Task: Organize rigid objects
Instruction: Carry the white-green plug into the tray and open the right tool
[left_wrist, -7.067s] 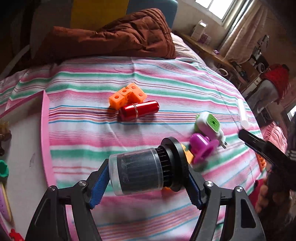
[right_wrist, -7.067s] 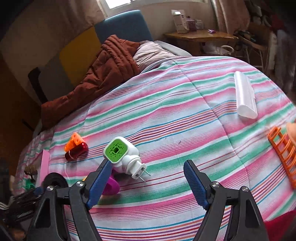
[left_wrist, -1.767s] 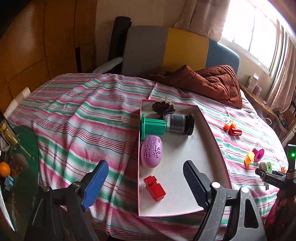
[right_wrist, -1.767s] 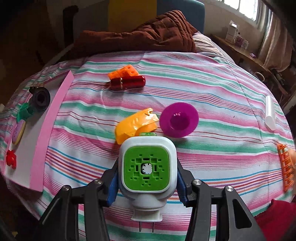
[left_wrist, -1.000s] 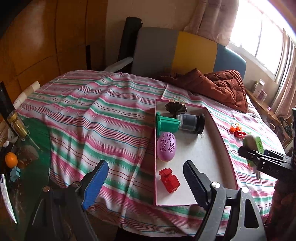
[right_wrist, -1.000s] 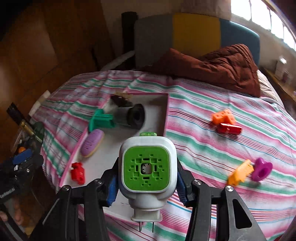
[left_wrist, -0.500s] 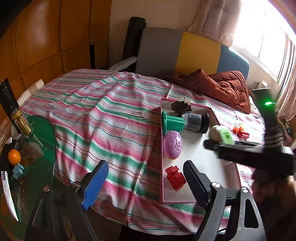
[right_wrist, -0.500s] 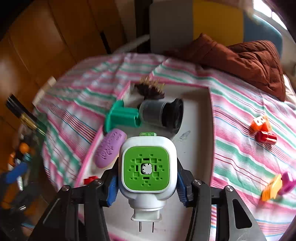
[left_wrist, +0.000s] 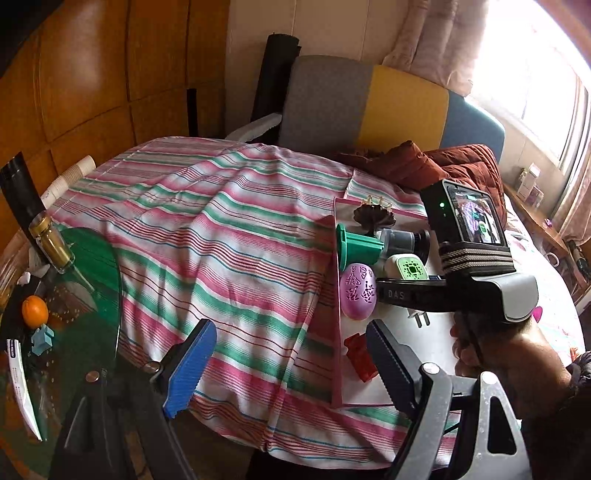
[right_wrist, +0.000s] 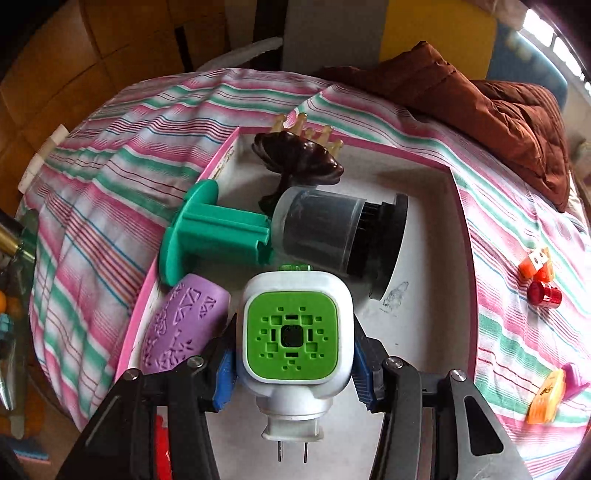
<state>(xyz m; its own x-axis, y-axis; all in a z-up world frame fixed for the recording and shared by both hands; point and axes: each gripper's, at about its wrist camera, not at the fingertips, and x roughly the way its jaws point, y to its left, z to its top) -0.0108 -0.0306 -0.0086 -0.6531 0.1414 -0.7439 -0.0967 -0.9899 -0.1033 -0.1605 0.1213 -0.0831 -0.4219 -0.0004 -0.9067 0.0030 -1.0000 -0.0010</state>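
Observation:
My right gripper (right_wrist: 291, 369) is shut on a white plug-in device with a green face (right_wrist: 291, 332), prongs pointing back toward me. It hangs low over the white, pink-rimmed tray (right_wrist: 424, 295), just in front of the clear-capped black cylinder (right_wrist: 325, 232) and right of the purple oval (right_wrist: 184, 332). In the left wrist view the same device (left_wrist: 406, 266) sits beside that oval (left_wrist: 358, 291), held by the right gripper (left_wrist: 410, 284) in a person's hand. My left gripper (left_wrist: 290, 365) is open with nothing in it, off the bed's near edge.
The tray also holds a green spool (right_wrist: 210, 236), a dark brown comb (right_wrist: 299, 158) and a red toy (left_wrist: 360, 354). Orange blocks (right_wrist: 535, 264), a red cylinder (right_wrist: 545, 295) and an orange-and-purple piece (right_wrist: 546, 397) lie on the striped cover. A glass side table (left_wrist: 92, 280) stands left.
My right gripper has carried the plug-in device leftwards from over the bed to over the tray and lower, close to the cylinder and the oval. The left gripper has hardly moved.

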